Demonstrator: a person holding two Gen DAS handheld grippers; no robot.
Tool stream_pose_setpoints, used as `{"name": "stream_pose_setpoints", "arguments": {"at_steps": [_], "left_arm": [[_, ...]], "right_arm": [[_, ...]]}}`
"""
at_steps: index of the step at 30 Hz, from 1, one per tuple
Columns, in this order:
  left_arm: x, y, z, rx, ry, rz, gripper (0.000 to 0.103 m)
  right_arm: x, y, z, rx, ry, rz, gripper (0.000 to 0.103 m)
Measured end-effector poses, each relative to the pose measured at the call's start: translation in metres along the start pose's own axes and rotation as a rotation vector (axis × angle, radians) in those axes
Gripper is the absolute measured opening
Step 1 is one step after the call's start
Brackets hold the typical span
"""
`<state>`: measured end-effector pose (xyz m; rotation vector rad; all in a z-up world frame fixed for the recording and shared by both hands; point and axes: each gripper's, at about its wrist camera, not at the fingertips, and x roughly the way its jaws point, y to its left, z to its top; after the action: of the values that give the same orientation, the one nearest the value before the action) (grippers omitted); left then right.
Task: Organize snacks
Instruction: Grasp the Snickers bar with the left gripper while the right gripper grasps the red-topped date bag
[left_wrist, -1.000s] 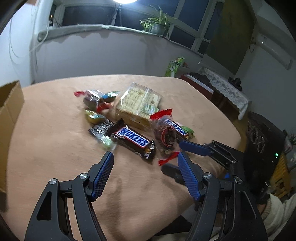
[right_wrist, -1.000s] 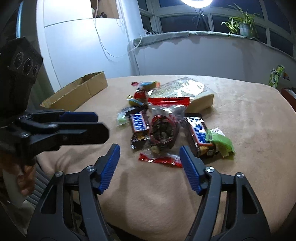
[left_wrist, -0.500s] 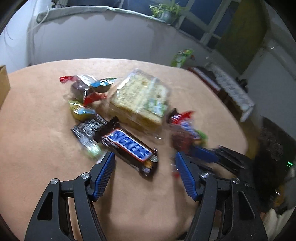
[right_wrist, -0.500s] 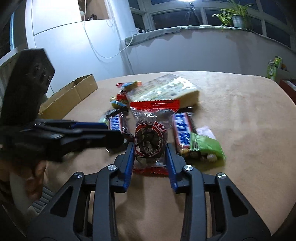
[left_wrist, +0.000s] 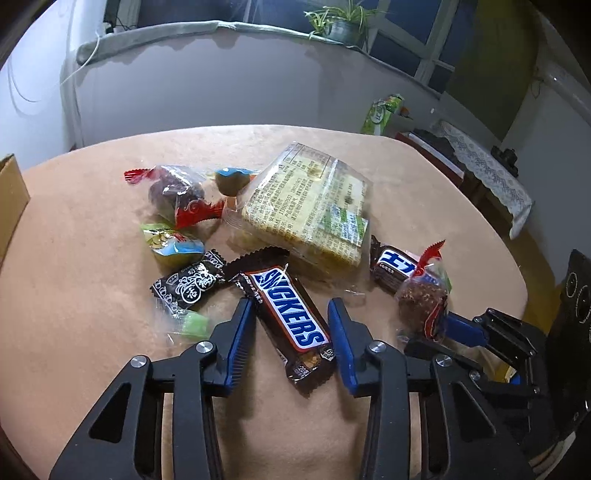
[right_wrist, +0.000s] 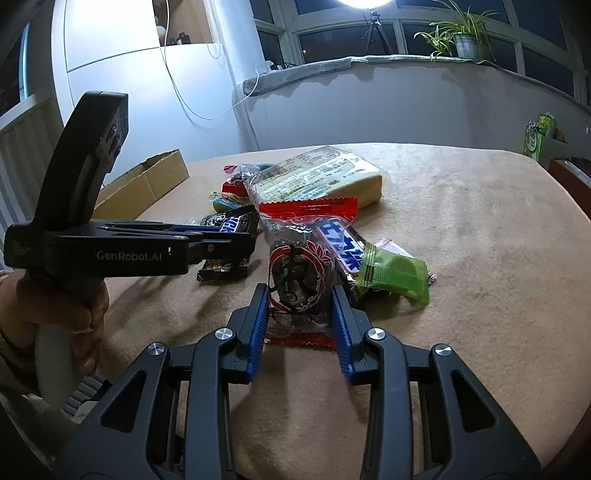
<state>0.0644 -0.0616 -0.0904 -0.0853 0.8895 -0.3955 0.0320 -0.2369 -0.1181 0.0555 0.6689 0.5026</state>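
**Snickers sits diagonal between the left claw's fingers, that's the bit that matters**

Standing by the table here. The left gripper (left_wrist: 291, 317) is spread open and straddling the Snickers bar (left_wrist: 291, 317), one blue pad on each side, neither touching the wrapper as far as I can see. The bar's long axis runs diagonally, far end up-left toward the pile, near end poking down-right past the right finger. So the fingers aren't square to it. My guess is closing now would catch it a bit skewed, and a small twist of the wrist would help.

The right gripper (right_wrist: 300, 314) is clamped on the red-trimmed clear packet (right_wrist: 295, 273), long axis pointing straight out along the fingers. It sits right of the left claw.

The cardboard box (right_wrist: 147, 181) lies off to the left, so the left hand is nearer to it. The rest of the pile, including the big wafer pack (left_wrist: 310, 206), sits just beyond the bar.
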Motion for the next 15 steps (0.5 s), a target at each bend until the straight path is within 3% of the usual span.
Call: {"name": "stream_pose_setpoints", "arguments": {"at_steps": [15], "left_arm": [[-0.028, 0.009, -0.013, -0.001, -0.076, -0.049, 0.028]], "right_arm": [[-0.015, 0.019, 0.008, -0.024, -0.044, -0.012, 0.034]]}}
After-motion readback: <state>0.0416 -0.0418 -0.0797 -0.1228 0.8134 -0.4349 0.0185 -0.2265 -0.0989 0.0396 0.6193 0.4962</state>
